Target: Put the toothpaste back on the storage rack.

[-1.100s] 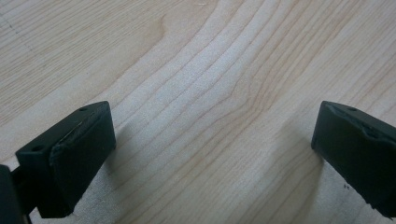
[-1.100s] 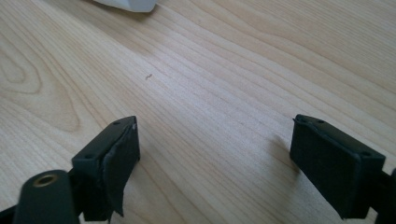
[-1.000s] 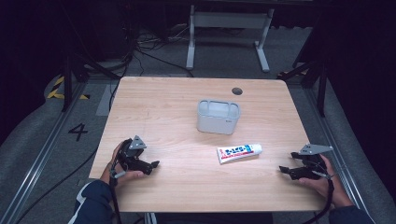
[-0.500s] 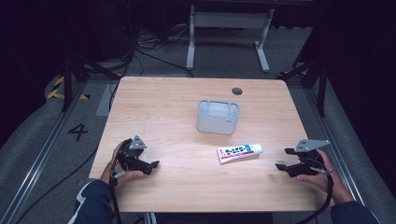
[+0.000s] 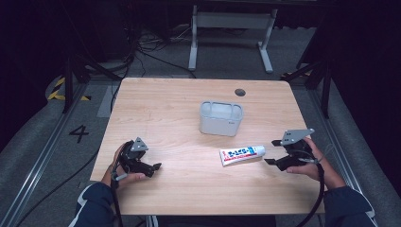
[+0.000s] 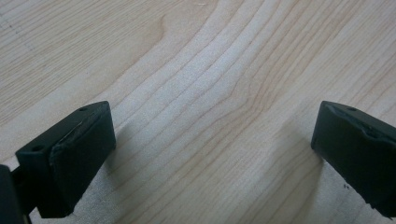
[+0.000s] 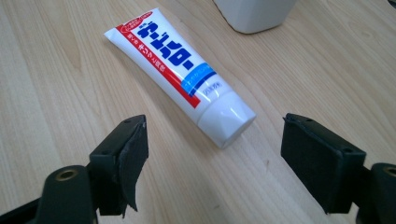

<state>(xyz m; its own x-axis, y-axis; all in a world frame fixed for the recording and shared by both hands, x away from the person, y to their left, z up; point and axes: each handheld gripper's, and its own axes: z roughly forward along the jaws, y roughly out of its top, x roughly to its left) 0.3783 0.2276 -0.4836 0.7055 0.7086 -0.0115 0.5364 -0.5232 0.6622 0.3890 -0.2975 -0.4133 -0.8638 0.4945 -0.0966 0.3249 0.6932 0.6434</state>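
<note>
The right gripper (image 5: 270, 152), fingers spread wide, sits at the toothpaste tube's (image 5: 241, 154) three o'clock, cap facing it. The left gripper (image 5: 153, 166) rests on the bench (image 5: 161, 109), fingers apart around bare wood.

Wooden table (image 5: 161, 109) (toothpaste tube (image 5: 242, 154), white container (image 5: 221, 118))

Your left gripper (image 5: 152, 166) sits low at the table's (image 5: 189, 99) near-left corner, jaws spread wide, gripped by your left hand (image 5: 120, 163). Your right gripper (image 5: 272, 151) hovers at the table's right edge, jaws wide apart, pointing inward, your right hand (image 5: 309, 161) behind it.
</note>
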